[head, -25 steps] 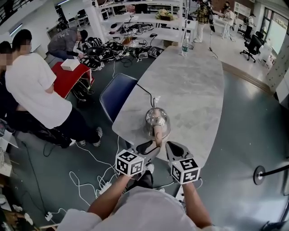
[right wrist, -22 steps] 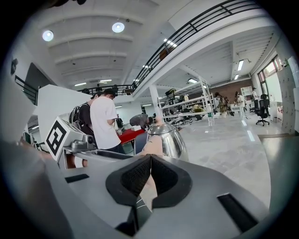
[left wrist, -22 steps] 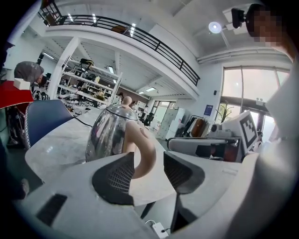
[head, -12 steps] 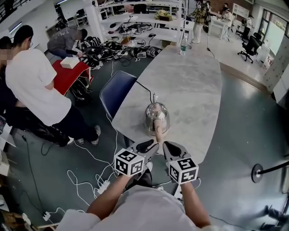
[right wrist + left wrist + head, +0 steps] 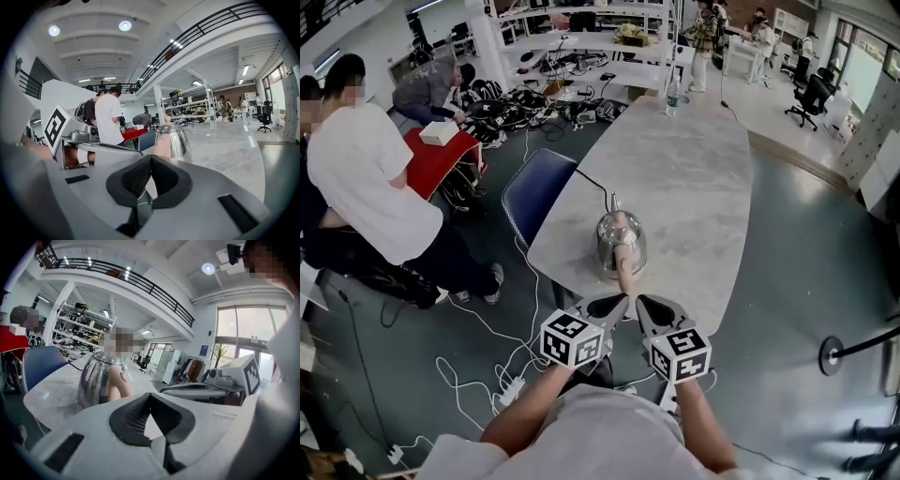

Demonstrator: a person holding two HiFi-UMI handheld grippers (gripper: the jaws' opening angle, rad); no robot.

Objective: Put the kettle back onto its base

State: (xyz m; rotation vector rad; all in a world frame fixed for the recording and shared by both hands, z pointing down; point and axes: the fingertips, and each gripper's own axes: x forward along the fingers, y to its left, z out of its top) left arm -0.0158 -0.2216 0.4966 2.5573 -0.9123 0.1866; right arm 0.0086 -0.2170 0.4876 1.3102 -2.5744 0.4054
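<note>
Standing at the near edge of the table [image 5: 703, 178]: kettle [image 5: 620, 242]. Left gripper [image 5: 619, 302] and right gripper [image 5: 643, 304] hover just short of it, jaws pressed together, empty.

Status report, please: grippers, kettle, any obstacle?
Left gripper shut, empty. Right gripper shut, empty. Kettle upright on table, not held. Nothing between grippers and kettle.

Left tool [image 5: 149, 398] — wide open a second ago, jaws now pressed together
</note>
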